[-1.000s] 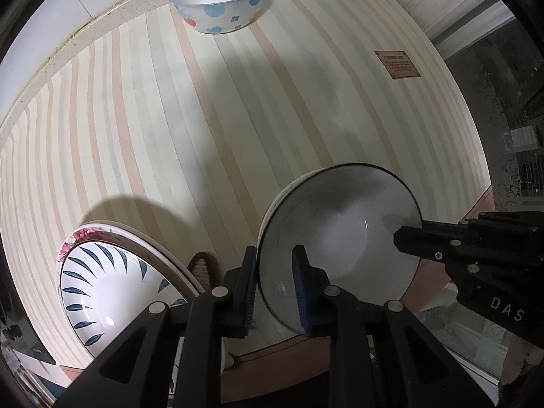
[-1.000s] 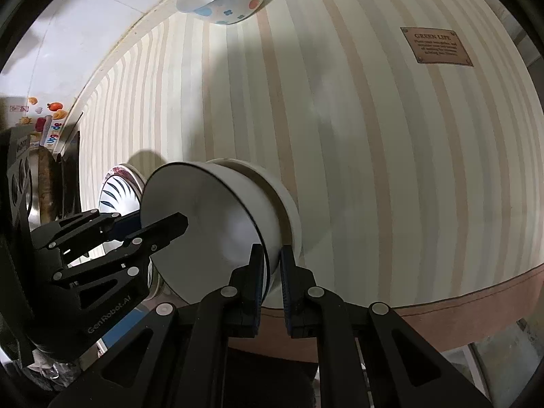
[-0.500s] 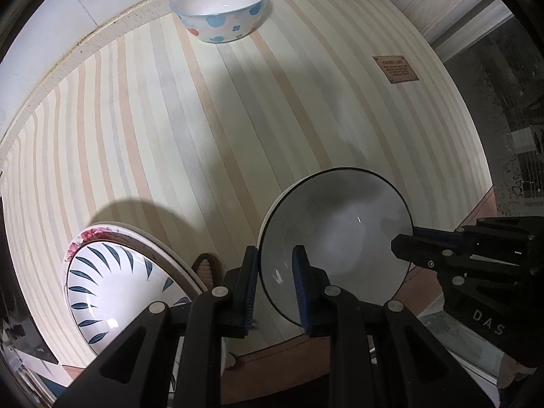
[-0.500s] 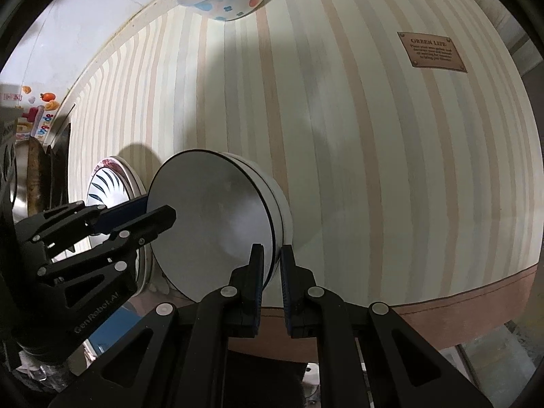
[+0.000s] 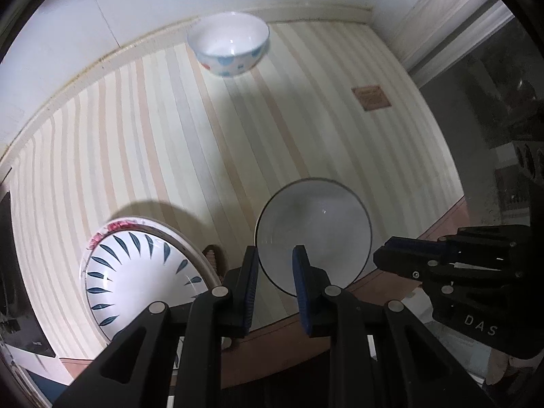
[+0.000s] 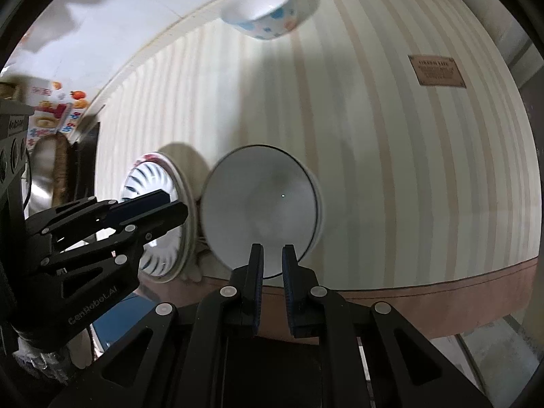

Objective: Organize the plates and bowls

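A white bowl with a thin black rim (image 5: 314, 234) (image 6: 260, 209) sits near the front edge of the striped table. My right gripper (image 6: 272, 260) is shut on its near rim; it shows at the right of the left wrist view (image 5: 384, 258). My left gripper (image 5: 274, 265) straddles the bowl's left rim with its jaws a little apart; it shows at the left of the right wrist view (image 6: 170, 205). A plate with blue leaf marks (image 5: 139, 272) (image 6: 153, 217) lies on a flowered plate to the left. A dotted bowl (image 5: 228, 48) (image 6: 261, 9) stands at the far edge.
The striped tablecloth (image 5: 170, 142) has a brown label (image 5: 370, 98) at the right. A white wall runs behind the table. A dark cabinet stands to the right. A steel pot (image 6: 44, 170) and colourful stickers are off the table's left side.
The black-rimmed bowl has tipped from steeply tilted to nearly level on the table. Both grippers have pulled back and risen, so more of the table and the far dotted bowl show.
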